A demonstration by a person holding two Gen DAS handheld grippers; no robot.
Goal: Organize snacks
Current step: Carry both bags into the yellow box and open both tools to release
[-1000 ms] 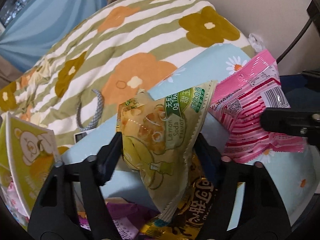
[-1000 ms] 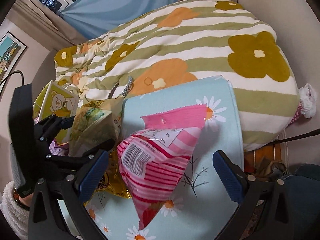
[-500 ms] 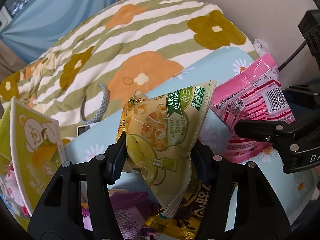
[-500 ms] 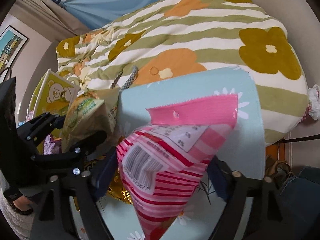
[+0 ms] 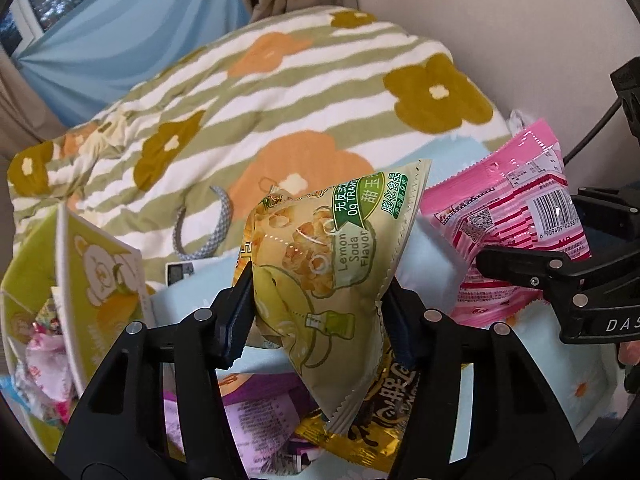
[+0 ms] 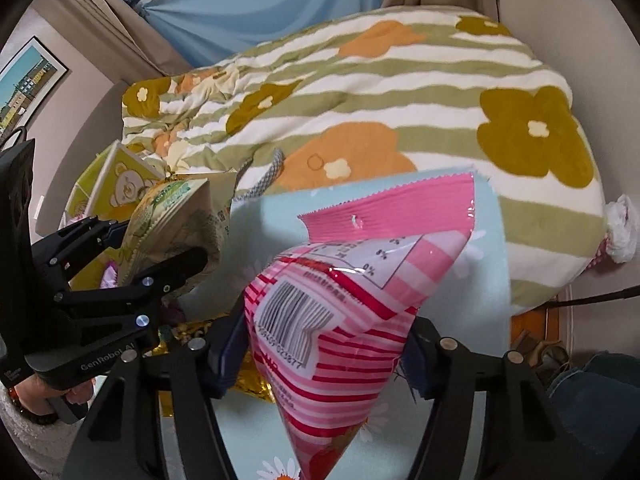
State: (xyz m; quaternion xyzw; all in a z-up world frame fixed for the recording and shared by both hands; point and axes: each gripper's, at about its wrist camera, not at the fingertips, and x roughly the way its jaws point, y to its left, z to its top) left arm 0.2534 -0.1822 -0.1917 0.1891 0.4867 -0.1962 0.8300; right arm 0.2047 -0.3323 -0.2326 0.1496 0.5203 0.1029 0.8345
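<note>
Snacks both off the bed: left gripper [image 5: 320,312] clenched on lemon-soda bag [image 5: 328,264], right gripper [image 6: 326,344] closing on pink bag [image 6: 340,312]. Bear box [image 5: 96,280] sits at bed's left edge, nearer left hand.

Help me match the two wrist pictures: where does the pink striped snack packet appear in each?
Left wrist: the pink striped snack packet is at the right edge, held by the other gripper.
Right wrist: lower centre, between the closing fingers, which already press it.
Shared landmark: the green-striped floral blanket behind.
</note>
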